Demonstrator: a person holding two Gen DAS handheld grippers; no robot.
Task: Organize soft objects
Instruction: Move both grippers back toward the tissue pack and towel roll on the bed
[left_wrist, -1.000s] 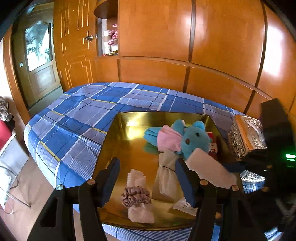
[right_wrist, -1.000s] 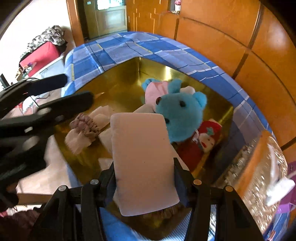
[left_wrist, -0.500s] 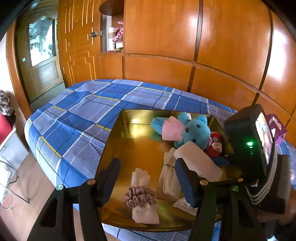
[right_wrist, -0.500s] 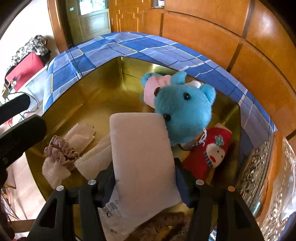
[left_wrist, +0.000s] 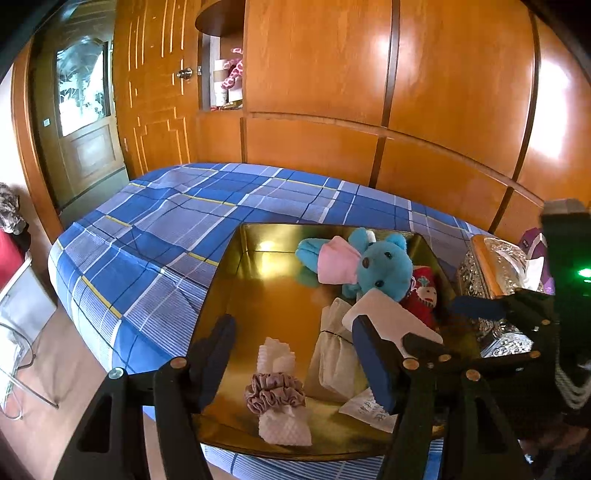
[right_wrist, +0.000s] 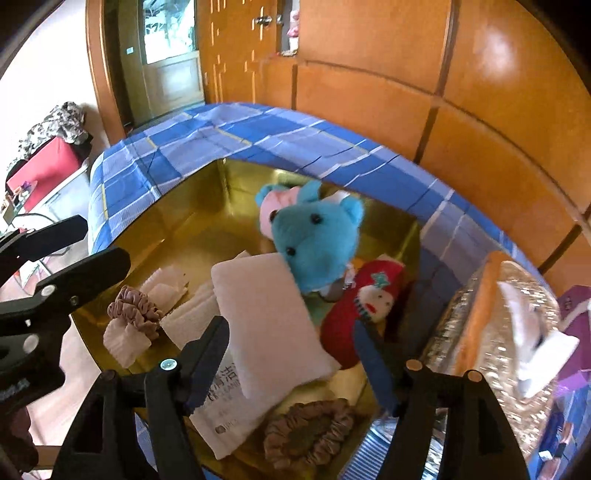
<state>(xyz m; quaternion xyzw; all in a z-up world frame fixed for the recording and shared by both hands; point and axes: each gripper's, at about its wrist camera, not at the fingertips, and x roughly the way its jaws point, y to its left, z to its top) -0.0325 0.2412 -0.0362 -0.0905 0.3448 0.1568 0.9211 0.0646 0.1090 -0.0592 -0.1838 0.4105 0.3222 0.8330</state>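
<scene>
A gold tray (left_wrist: 266, 295) lies on the bed with soft things in it. A blue teddy (right_wrist: 317, 240) lies at its far side, a red Santa plush (right_wrist: 365, 299) beside it. A white pad (right_wrist: 269, 317) leans on the teddy. It sits between the jaws of my right gripper (right_wrist: 291, 326), which are opening, and the pads no longer press on it. A white towel with a scrunchie (left_wrist: 275, 391) around it and a beige cloth (left_wrist: 334, 354) lie nearer. My left gripper (left_wrist: 291, 325) hangs open over the tray's near edge with nothing in it.
A silver embossed tissue box (right_wrist: 491, 325) stands right of the tray. A printed white packet (right_wrist: 225, 413) and a brown scrunchie (right_wrist: 310, 435) lie at the tray's near edge. The blue plaid cover (left_wrist: 166, 229) spreads left; wood panelling rises behind. A red case (right_wrist: 44, 166) stands on the floor.
The right gripper's jaws have widened and let go of the white pad, which now leans on the teddy. That gripper has drawn back and rolled a little. The left gripper has kept still.
</scene>
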